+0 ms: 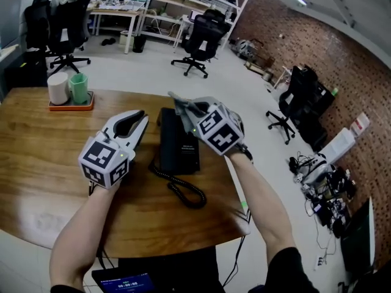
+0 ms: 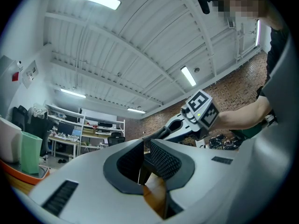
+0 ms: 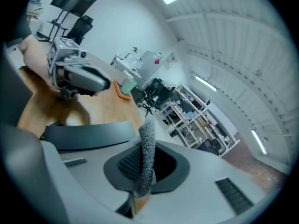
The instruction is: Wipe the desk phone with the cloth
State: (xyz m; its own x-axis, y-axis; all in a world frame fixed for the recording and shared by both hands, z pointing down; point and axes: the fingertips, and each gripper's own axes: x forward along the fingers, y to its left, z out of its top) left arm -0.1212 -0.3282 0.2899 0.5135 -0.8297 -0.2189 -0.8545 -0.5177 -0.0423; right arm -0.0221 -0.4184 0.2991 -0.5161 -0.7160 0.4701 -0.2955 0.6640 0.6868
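Note:
A black desk phone (image 1: 179, 144) lies near the middle of the round wooden table (image 1: 43, 157). Its coiled cord (image 1: 186, 191) trails toward me. My right gripper (image 1: 190, 112) hovers over the phone's far end, shut on a grey cloth (image 1: 183, 104) that sticks out past its jaws. In the right gripper view the cloth (image 3: 148, 153) stands pinched between the pads, with the phone (image 3: 88, 133) below. My left gripper (image 1: 135, 122) rests just left of the phone, jaws together and nothing in them. The left gripper view shows its pads (image 2: 161, 160) almost touching.
An orange tray (image 1: 71, 105) carrying a white roll (image 1: 58, 87) and a green cup (image 1: 79, 88) sits at the table's far left. The table's right edge drops off close to the phone. Office chairs (image 1: 201, 38) and shelving stand beyond.

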